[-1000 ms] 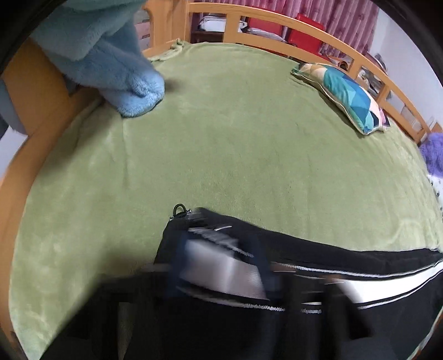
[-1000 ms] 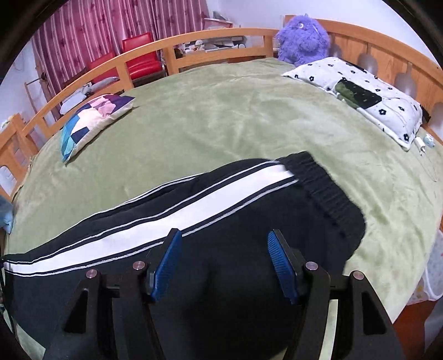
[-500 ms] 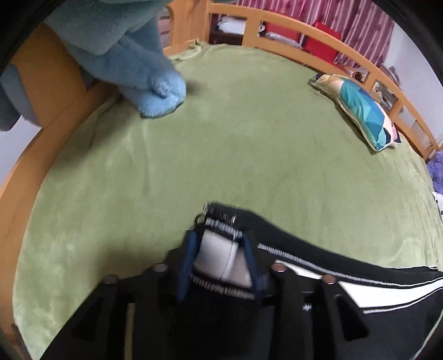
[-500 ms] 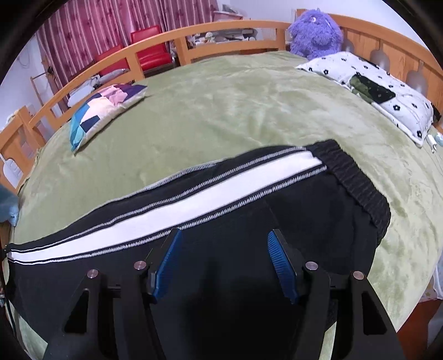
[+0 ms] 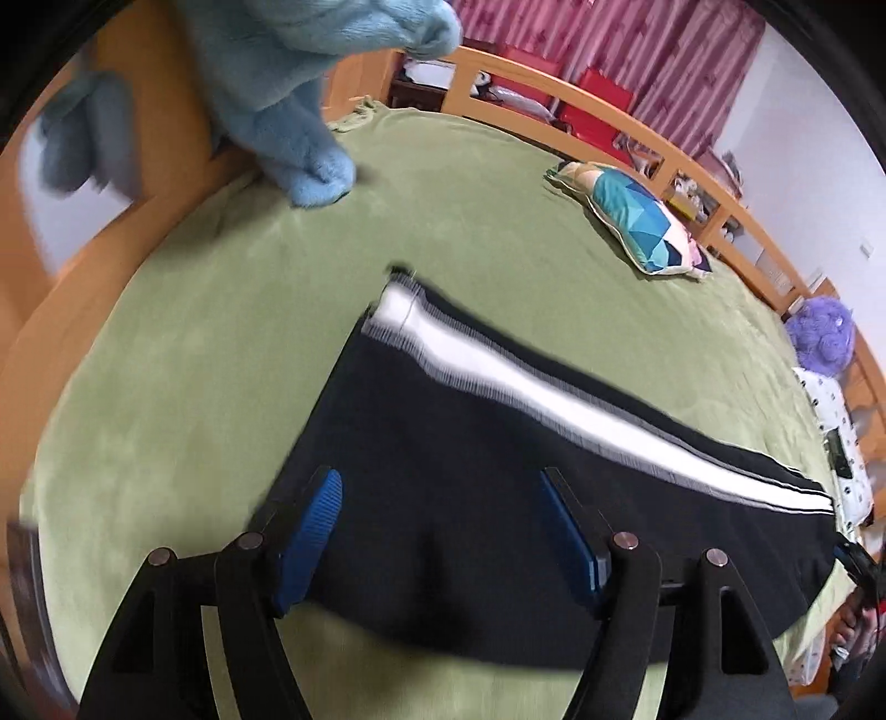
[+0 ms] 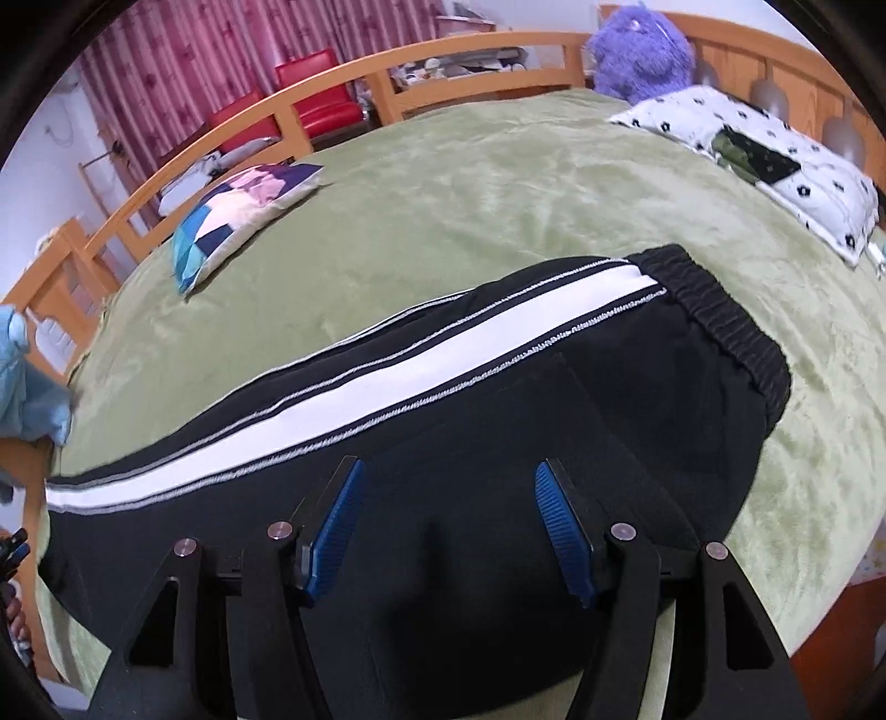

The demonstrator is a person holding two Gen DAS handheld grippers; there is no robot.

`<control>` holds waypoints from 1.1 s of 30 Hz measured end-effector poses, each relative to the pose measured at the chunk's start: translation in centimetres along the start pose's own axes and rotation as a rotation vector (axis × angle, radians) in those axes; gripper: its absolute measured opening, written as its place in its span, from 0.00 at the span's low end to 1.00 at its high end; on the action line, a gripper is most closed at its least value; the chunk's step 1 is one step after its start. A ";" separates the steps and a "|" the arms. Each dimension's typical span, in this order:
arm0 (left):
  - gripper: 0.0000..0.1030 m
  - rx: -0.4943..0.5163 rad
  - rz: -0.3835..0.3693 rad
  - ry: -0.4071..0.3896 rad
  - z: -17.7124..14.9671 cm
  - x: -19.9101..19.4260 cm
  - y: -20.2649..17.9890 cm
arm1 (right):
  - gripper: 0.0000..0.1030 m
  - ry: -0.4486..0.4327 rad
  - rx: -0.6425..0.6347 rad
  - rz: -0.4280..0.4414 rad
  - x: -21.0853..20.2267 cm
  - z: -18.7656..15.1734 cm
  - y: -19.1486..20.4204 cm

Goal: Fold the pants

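Fingers of left gripper [image 5: 440,490] and right gripper [image 6: 446,479] wide apart, empty, above black pants [image 6: 498,443].

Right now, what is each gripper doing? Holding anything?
Left gripper: open, empty, above the black white-striped pants.
Right gripper: open, empty, above the same pants.

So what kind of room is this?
Most likely a bedroom: a wide bed with a green blanket and wooden rail, a patterned pillow, a purple plush toy, and red curtains behind.
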State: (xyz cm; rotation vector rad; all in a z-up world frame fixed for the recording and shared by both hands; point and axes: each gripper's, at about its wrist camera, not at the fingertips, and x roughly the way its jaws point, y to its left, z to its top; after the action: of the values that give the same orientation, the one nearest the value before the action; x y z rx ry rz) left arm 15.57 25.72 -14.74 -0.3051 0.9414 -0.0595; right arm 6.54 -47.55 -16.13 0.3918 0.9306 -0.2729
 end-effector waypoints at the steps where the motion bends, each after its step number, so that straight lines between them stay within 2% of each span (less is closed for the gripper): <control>1: 0.68 -0.023 -0.017 0.000 -1.6 -0.5 0.7 | 0.62 -0.002 -0.012 -0.001 -0.3 -0.3 0.2; 5: 0.66 -0.111 -0.048 0.004 -4.2 -0.2 2.5 | 0.62 0.009 -0.011 0.015 -0.6 -1.0 0.3; 7: 0.65 -0.156 -0.071 0.022 -4.5 0.7 3.1 | 0.62 0.021 0.001 0.031 -0.5 -1.2 0.2; 9: 0.59 -0.185 -0.026 0.032 -4.5 1.7 3.5 | 0.62 0.030 0.000 0.029 -0.6 -1.5 0.3; 10: 0.59 -0.206 -0.006 0.026 -4.4 2.2 3.8 | 0.62 0.029 -0.004 0.025 -0.7 -1.6 0.4; 13: 0.56 -0.250 -0.048 0.010 -3.9 2.9 4.7 | 0.62 0.028 -0.004 0.018 -1.1 -2.1 0.5; 14: 0.49 -0.251 -0.049 0.002 -3.7 3.1 4.7 | 0.62 0.028 -0.002 0.014 -1.1 -2.3 0.6; 15: 0.36 -0.244 -0.045 0.001 -3.4 3.4 4.6 | 0.62 0.030 0.001 0.008 -1.1 -2.4 0.6; 16: 0.05 -0.221 -0.025 0.028 -3.1 3.8 4.5 | 0.62 0.034 0.004 0.004 -1.0 -2.6 0.6; 17: 0.04 -0.221 -0.013 0.020 -3.1 3.4 4.5 | 0.62 0.038 0.007 0.003 -0.8 -2.7 0.6; 20: 0.04 -0.225 -0.001 -0.080 -3.3 -0.1 5.6 | 0.62 0.057 0.025 0.000 -0.3 -3.0 0.3; 22: 0.04 -0.233 -0.006 -0.015 -3.4 0.9 6.3 | 0.62 0.053 0.042 0.003 -0.2 -3.5 0.1; 25: 0.05 -0.189 0.042 0.075 -4.3 3.0 5.9 | 0.62 0.065 0.056 0.006 0.6 -4.0 0.0; 26: 0.08 -0.198 0.043 0.081 -4.6 3.1 6.0 | 0.62 0.070 0.064 0.010 0.8 -4.1 0.0; 28: 0.19 -0.238 0.024 0.072 -4.9 2.8 6.5 | 0.62 0.093 0.076 0.033 1.3 -4.4 0.2; 29: 0.37 -0.257 0.020 0.068 -5.0 2.8 6.8 | 0.62 0.092 0.068 0.033 1.3 -4.5 0.3; 30: 0.59 -0.277 0.023 0.068 -4.9 3.0 7.0 | 0.62 0.086 0.059 0.027 1.1 -4.6 0.5; 31: 0.63 -0.282 0.024 0.067 -5.0 3.3 7.2 | 0.62 0.075 0.046 0.016 0.9 -4.6 0.7; 33: 0.61 -0.275 0.027 0.050 -4.8 4.0 7.2 | 0.62 0.070 0.041 0.016 0.7 -4.5 0.9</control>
State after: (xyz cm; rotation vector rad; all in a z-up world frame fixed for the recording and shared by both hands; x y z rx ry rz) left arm 13.50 30.75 -22.49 -0.5465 1.0037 0.0883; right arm 4.03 -44.82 -18.96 0.4484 0.9910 -0.2652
